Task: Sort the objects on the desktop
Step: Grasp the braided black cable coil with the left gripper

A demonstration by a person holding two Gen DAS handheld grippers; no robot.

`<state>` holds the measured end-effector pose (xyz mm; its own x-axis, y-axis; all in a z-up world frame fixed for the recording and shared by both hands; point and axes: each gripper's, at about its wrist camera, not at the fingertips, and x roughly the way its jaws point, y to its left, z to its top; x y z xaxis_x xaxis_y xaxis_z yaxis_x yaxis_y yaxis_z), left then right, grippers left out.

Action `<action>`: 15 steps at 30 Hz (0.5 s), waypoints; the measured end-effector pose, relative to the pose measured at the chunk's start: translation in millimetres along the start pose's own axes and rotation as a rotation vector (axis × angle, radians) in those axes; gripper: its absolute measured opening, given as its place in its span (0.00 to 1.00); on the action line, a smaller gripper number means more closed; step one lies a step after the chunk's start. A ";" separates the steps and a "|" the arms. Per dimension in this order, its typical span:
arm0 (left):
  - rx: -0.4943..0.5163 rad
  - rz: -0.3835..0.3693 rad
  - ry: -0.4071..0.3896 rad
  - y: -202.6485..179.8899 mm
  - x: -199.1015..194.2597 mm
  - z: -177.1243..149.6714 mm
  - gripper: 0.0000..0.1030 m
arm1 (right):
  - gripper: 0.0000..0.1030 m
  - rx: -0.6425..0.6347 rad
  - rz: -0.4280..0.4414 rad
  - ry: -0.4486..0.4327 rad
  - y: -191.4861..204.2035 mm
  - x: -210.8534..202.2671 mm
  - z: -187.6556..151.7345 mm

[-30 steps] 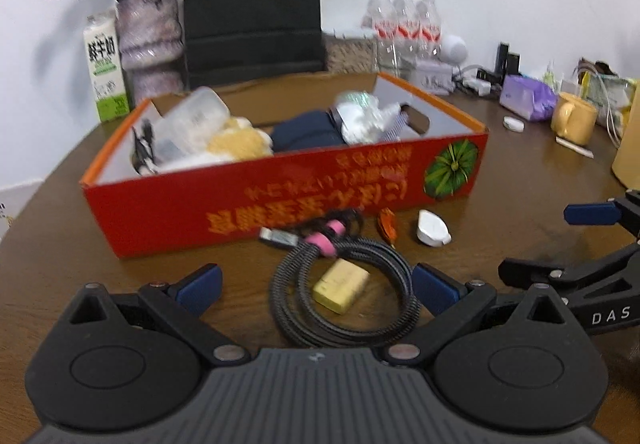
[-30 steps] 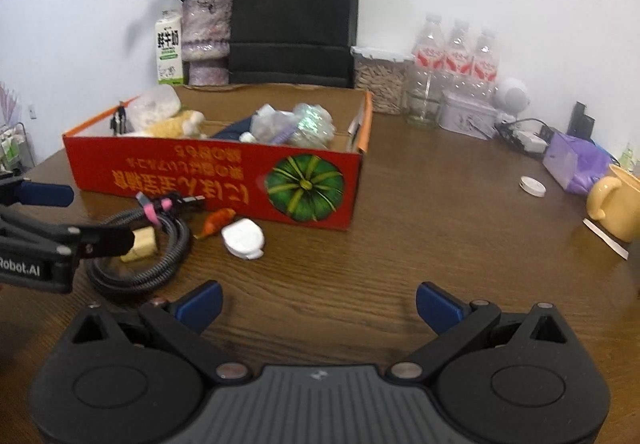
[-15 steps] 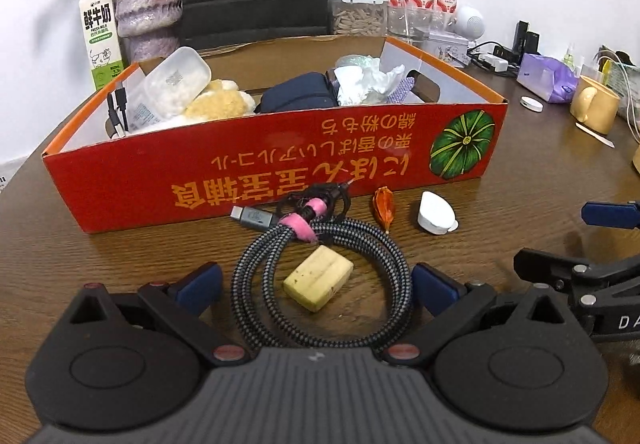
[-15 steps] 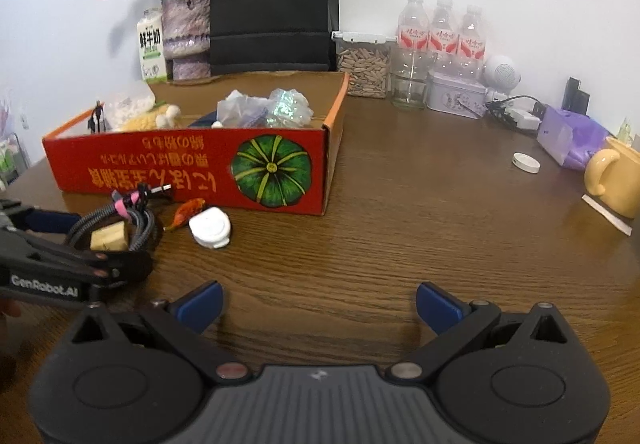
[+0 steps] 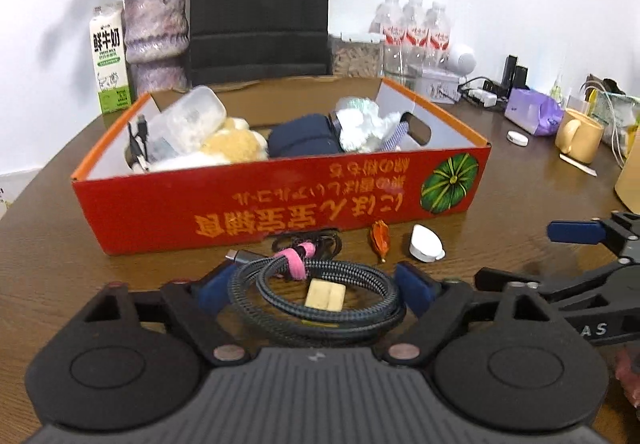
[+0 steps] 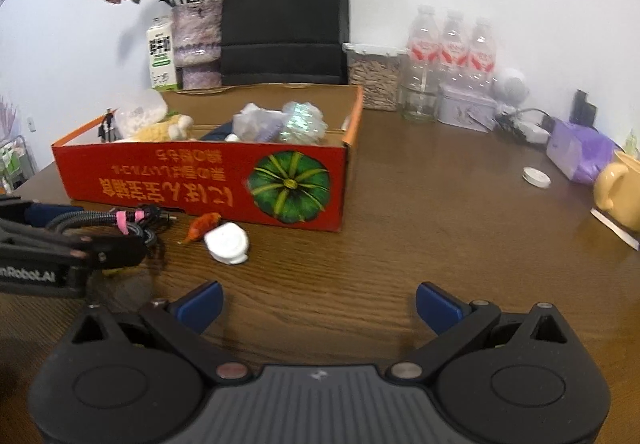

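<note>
A coiled braided cable (image 5: 316, 294) with a pink strap lies on the wooden table in front of the red cardboard box (image 5: 280, 204). A small yellow block (image 5: 325, 294) sits inside the coil. My left gripper (image 5: 316, 286) is open, its blue fingers on either side of the coil, which now looks raised at one side. An orange piece (image 5: 380, 238) and a white cap (image 5: 425, 244) lie beside it. My right gripper (image 6: 318, 304) is open and empty over bare table; the cable (image 6: 108, 222), the orange piece (image 6: 204, 224) and the white cap (image 6: 226, 242) show at its left.
The box holds a plastic tub (image 5: 188, 120), a plush toy, a dark pouch and crumpled wrap. Behind stand a black bag (image 5: 260, 4), vase, milk carton (image 5: 110, 60), bottles (image 6: 452, 56) and a jar. A yellow mug (image 5: 578, 134), purple pack and white lid are at right.
My left gripper has moved forward and lower, so its fingers now straddle the cable coil. The right gripper has shifted slightly toward the box.
</note>
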<state>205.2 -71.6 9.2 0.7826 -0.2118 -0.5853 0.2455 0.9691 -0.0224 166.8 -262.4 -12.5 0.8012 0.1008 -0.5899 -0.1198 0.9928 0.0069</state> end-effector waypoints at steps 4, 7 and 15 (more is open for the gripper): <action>-0.017 0.005 -0.013 13.2 -2.7 -0.2 0.82 | 1.00 -0.023 0.027 -0.004 13.3 6.5 12.3; -0.032 -0.010 0.007 23.1 0.0 -2.3 0.84 | 1.00 -0.045 0.026 0.002 24.3 14.2 20.5; -0.002 0.011 0.095 26.6 16.4 -1.0 0.97 | 0.99 -0.053 0.014 0.025 31.5 23.2 20.6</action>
<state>223.9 -49.2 -1.9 0.7274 -0.1885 -0.6598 0.2363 0.9715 -0.0170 193.6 -227.5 -9.4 0.7846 0.1119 -0.6098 -0.1622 0.9864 -0.0276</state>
